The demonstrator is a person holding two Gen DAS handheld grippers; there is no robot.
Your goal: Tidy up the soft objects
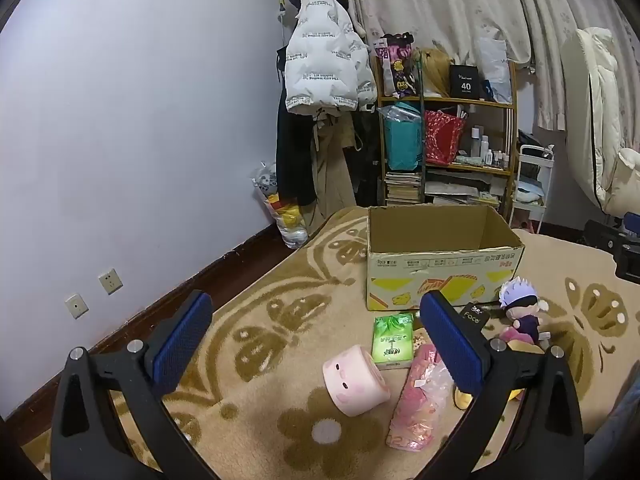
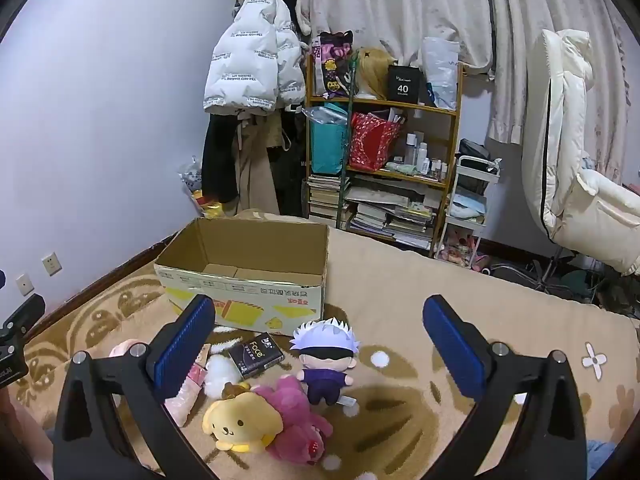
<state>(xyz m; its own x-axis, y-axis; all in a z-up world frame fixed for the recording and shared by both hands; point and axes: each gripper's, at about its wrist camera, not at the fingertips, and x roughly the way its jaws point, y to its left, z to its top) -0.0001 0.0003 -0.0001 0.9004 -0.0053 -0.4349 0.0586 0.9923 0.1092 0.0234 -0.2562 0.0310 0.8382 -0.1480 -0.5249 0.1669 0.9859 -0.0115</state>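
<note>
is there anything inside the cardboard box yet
No, the cardboard box shows only its bare bottom flaps, and the plush toys lie on the rug in front of it.

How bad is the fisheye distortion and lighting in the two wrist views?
Left wrist: heavy barrel distortion, dark corner vignette, the curtain bows; dim indoor light, the cardboard box sharp, no glare. Right wrist: same warp, the shelf leans; the yellow plush in focus with soft shadows on the carpet.

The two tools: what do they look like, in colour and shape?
The left tool and the right tool look the same: black angular arms with triangular cut-outs, round silver bolts at the joints, and two flat fingers faced with blue ribbed pads. No cables, markings or sleeves show.
</note>
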